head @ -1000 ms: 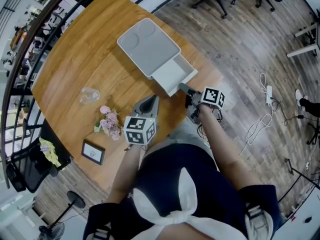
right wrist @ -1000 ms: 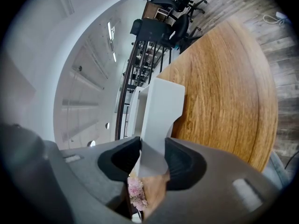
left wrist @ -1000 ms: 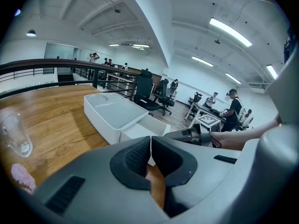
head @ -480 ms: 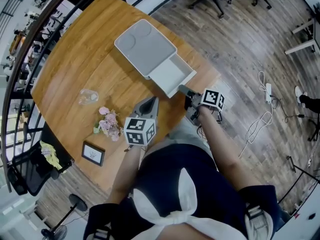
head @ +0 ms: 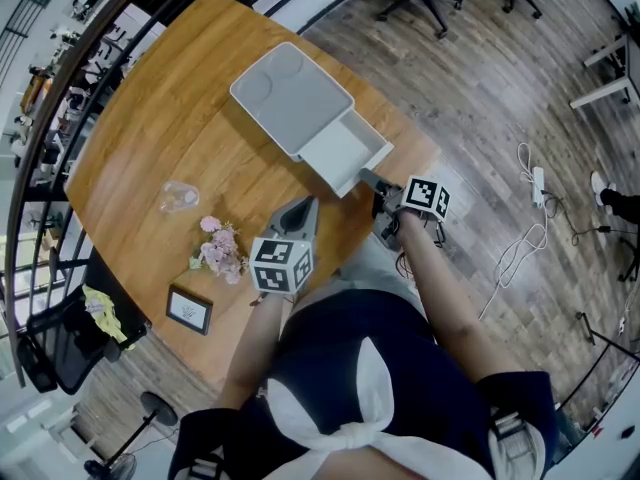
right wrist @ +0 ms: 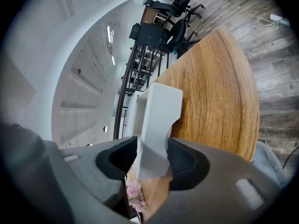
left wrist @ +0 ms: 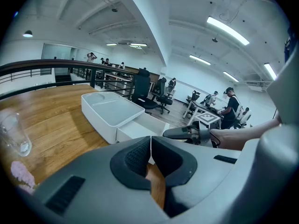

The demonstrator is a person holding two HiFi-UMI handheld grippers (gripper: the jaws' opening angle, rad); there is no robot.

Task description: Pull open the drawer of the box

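Our right gripper's (right wrist: pixel 152 143) jaws, just opening, straddle the front wall of the white rectangular box's (head: pixel 291 92) open drawer (head: pixel 345 148), seemingly loose. This is near the round wooden table's (head: pixel 170 118) edge. Left gripper's (left wrist: pixel 150 144) jaws meet, empty.

Operator: dark navy short-sleeved top (head: pixel 350 343), white cloth knotted at the chest (head: pixel 335 418), grey buckled strap on the shoulder (head: pixel 506 431). Left gripper (head: pixel 305 206): grey shell, black ribbed pads, cube with black-and-white square markers.
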